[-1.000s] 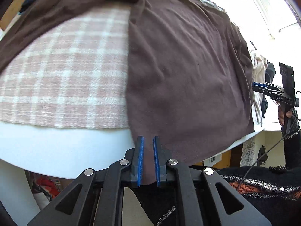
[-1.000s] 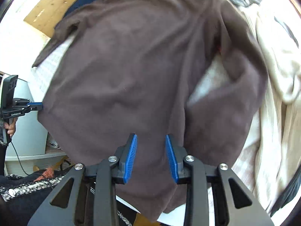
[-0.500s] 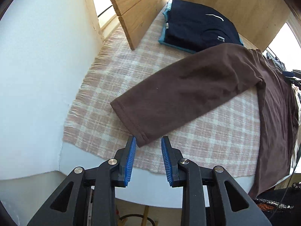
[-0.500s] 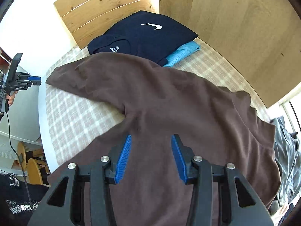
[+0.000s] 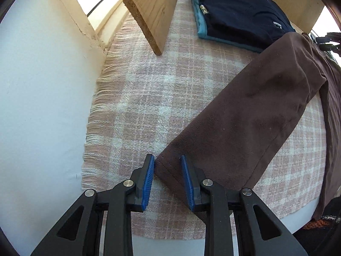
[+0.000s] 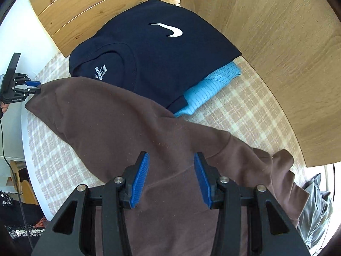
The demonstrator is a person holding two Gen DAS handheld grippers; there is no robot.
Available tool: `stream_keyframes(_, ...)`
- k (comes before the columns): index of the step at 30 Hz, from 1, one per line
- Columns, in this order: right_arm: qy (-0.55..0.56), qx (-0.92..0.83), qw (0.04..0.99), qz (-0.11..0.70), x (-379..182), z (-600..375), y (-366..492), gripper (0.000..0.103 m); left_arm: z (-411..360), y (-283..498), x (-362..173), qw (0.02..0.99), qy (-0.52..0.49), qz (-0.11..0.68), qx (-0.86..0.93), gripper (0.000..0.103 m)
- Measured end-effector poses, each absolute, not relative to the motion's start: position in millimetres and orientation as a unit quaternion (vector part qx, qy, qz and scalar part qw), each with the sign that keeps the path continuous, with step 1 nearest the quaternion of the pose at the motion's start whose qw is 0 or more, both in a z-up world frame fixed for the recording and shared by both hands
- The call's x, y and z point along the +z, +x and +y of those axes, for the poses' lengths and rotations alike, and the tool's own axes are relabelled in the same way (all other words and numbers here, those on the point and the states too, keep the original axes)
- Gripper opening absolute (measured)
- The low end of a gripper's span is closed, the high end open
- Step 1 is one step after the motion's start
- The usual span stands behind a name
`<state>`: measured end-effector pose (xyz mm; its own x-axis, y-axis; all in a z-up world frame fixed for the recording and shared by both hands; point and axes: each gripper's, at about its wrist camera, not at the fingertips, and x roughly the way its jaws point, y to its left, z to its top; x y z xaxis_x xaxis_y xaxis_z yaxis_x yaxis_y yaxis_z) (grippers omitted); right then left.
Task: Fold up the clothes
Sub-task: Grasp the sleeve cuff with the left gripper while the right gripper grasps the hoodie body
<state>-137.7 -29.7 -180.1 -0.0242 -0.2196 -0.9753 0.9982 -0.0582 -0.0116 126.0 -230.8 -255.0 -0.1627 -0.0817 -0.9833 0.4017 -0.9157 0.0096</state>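
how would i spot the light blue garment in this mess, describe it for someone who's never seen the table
Start at the pink plaid blanket on the table, then find the folded navy sweatshirt with the white swoosh by the wooden boards. The light blue garment lies folded under it, poking out at one side: the only pale blue, finely striped piece.

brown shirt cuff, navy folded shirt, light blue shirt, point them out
brown shirt cuff (image 5: 170, 170), left wrist view, hem corner.
navy folded shirt (image 6: 153, 51), right wrist view, chest panel.
light blue shirt (image 6: 211, 85), right wrist view, exposed edge.
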Motion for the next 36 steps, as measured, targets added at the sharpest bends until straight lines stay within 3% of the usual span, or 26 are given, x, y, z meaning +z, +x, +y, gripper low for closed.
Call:
stream_keyframes(1, 0.448, -0.569, 0.535, 0.435, -180, -34, -140, 0.044, -232, 127, -254, 0.156, 0.625, 0.134, -0.753, 0.009)
stream_keyframes(4, 0.438, -0.567, 0.534, 0.449, -181, -47, -149, 0.044, -234, 131, -251, 0.152, 0.617, 0.146, -0.758, 0.007)
stream_keyframes(18, 0.387, -0.433, 0.570, 0.581, -215, -88, -134, 0.044, -224, 166, -141, 0.188, 0.504, 0.167, -0.826, 0.006)
stream_keyframes(26, 0.388, -0.367, 0.564, 0.629, -241, -97, -136, 0.044, -209, 168, -146, 0.203, 0.514, 0.167, -0.817, 0.006)
stream_keyframes(28, 0.393, -0.351, 0.562, 0.638, -247, -94, -136, 0.025, -206, 171, -147, 0.207, 0.515, 0.169, -0.815, 0.006)
stream_keyframes(29, 0.388, -0.344, 0.562, 0.644, -248, -90, -135, 0.008, -204, 173, -146, 0.208, 0.514, 0.171, -0.814, 0.006)
stream_keyframes(36, 0.346, -0.434, 0.595, 0.581, -200, -67, -154, 0.006, -165, 187, -107, 0.198, 0.474, 0.172, -0.840, 0.006)
